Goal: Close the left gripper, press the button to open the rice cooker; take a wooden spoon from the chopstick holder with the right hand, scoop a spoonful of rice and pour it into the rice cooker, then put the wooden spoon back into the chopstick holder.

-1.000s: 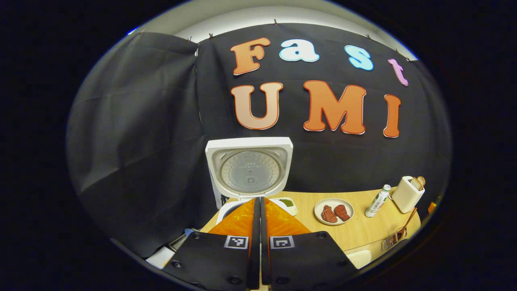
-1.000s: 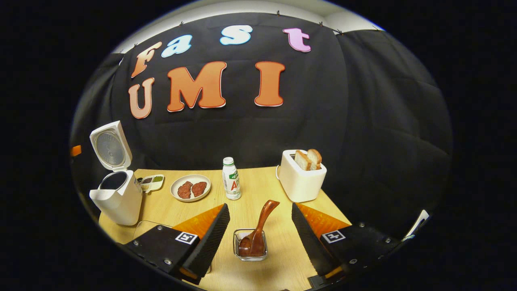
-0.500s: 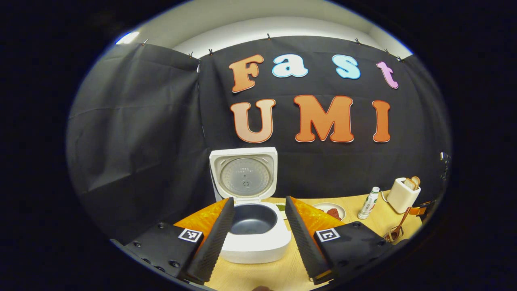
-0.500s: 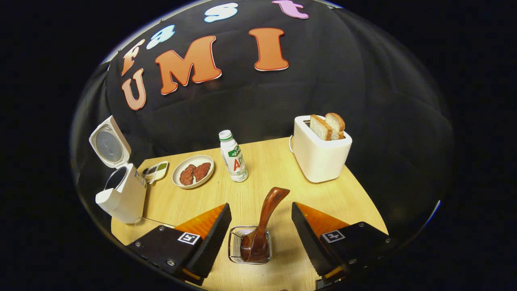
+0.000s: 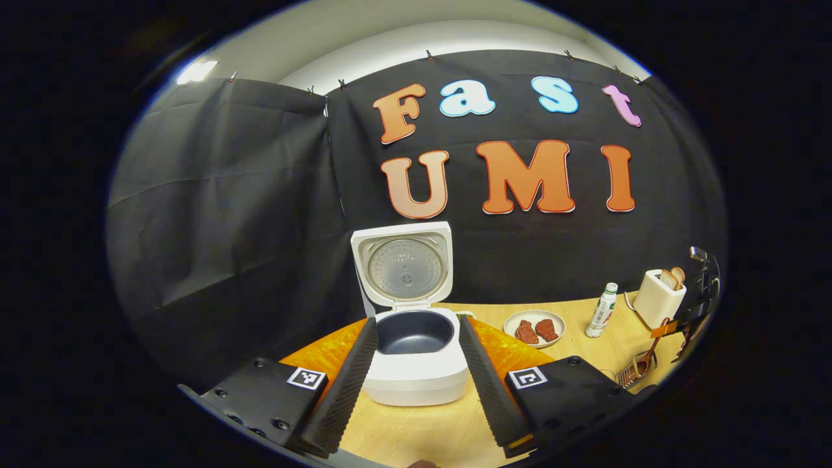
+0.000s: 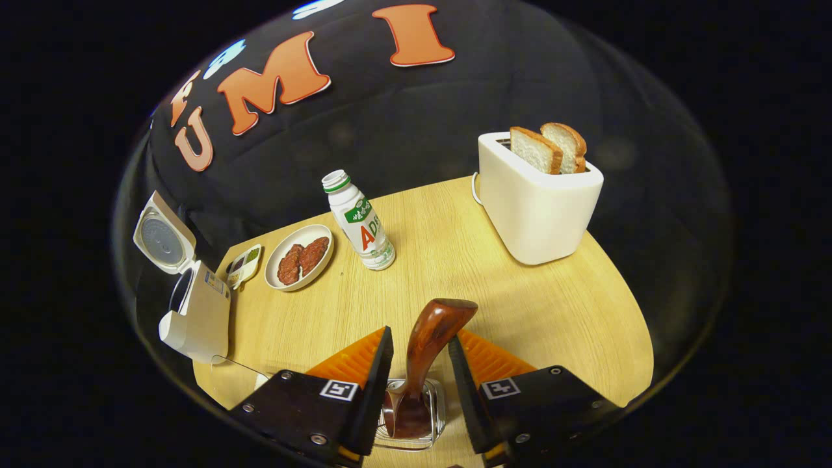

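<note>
Between the right gripper's [image 6: 416,374] parted fingers stands the wooden spoon [image 6: 426,341], bowl down in the wire chopstick holder [image 6: 411,416], handle leaning up for an easy pinch; nothing is gripped yet. Farther off, the left gripper [image 5: 416,364] hangs open before the rice cooker [image 5: 416,354], whose raised lid leaves the pot ready for rice.

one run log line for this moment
stage: spoon pickup | rice cooker: lid open | left gripper: open, empty | right gripper: open, fingers either side of wooden spoon handle | spoon in chopstick holder
</note>
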`<action>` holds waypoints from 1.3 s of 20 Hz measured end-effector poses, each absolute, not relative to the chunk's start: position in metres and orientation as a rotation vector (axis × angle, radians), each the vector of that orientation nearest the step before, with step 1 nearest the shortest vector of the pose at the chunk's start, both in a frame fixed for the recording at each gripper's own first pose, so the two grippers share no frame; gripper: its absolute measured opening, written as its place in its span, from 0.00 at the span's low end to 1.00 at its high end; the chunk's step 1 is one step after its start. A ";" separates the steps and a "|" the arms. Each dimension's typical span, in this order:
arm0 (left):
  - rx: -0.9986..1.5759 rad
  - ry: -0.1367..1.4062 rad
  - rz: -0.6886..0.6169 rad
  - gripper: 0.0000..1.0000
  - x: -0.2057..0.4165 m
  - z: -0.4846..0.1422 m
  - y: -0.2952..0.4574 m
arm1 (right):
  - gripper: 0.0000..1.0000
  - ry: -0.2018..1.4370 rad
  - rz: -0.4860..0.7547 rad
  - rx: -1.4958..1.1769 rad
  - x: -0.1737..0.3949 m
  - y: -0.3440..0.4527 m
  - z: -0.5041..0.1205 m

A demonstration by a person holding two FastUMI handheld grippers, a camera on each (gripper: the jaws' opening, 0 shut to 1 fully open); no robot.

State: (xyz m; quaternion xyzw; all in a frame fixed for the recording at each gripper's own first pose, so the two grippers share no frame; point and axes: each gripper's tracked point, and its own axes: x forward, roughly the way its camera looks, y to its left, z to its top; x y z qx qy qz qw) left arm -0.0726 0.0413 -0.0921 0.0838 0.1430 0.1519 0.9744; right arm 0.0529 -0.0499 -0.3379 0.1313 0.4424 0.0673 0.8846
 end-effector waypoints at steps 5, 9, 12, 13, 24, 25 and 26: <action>0.184 0.296 0.288 0.86 -0.069 -0.095 0.027 | 0.28 0.983 0.130 0.367 0.053 -0.043 -0.352; 0.191 0.289 0.264 0.87 -0.059 -0.095 0.021 | 0.21 0.969 0.076 0.463 0.043 -0.050 -0.345; 0.201 0.290 0.233 0.86 -0.049 -0.099 0.016 | 0.20 0.889 0.056 0.530 0.030 -0.056 -0.334; 0.205 0.291 0.221 0.87 -0.046 -0.101 0.015 | 0.20 0.858 0.055 0.543 0.024 -0.057 -0.330; 0.200 0.278 0.060 0.86 -0.015 -0.107 0.006 | 0.13 0.652 -0.034 0.529 0.002 -0.057 -0.269; 0.193 0.274 0.047 0.86 -0.014 -0.107 0.007 | 0.13 0.633 -0.046 0.528 0.001 -0.057 -0.258; 0.189 0.268 0.040 0.86 -0.011 -0.106 0.009 | 0.13 0.616 -0.054 0.526 -0.002 -0.057 -0.246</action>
